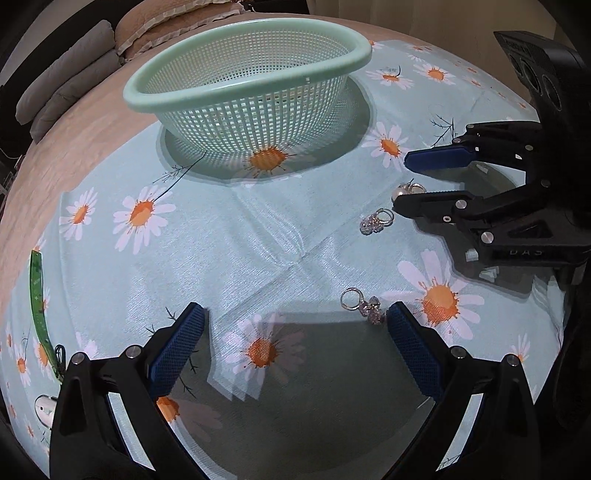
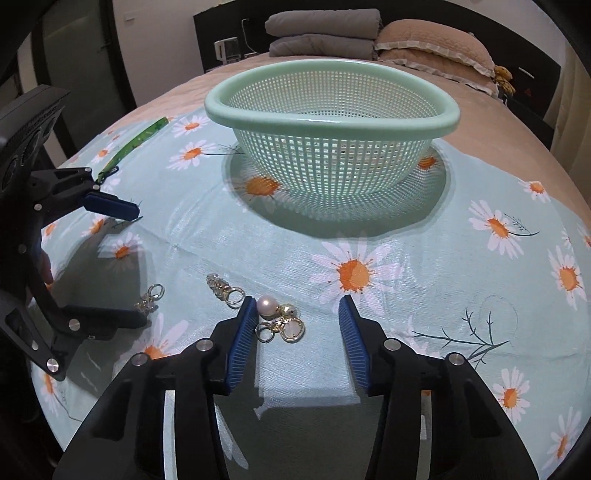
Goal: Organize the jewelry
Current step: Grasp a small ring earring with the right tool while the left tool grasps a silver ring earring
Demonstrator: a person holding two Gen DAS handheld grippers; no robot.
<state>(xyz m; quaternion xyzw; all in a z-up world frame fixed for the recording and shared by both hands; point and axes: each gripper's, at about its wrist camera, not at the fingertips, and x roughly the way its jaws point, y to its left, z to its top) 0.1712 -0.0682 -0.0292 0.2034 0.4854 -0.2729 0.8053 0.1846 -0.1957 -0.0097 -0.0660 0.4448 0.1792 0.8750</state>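
A pale green mesh basket (image 1: 247,62) stands on the daisy cloth, also in the right wrist view (image 2: 332,110). A crystal earring with a ring (image 1: 364,303) lies just off my left gripper's (image 1: 295,317) right fingertip; that gripper is open and empty. A second crystal earring (image 1: 376,220) lies mid-cloth. A pearl earring with gold pieces (image 2: 279,317) lies between the fingers of my open right gripper (image 2: 297,304), close to its left pad; it also shows in the left wrist view (image 1: 408,190). The other earrings (image 2: 223,290) (image 2: 149,300) lie to its left.
A green strap (image 1: 38,295) and a small white device (image 1: 44,408) lie at the cloth's left edge. The cloth (image 2: 443,280) covers a bed with folded grey blankets (image 2: 325,33) and a beige pillow (image 2: 432,40) behind the basket.
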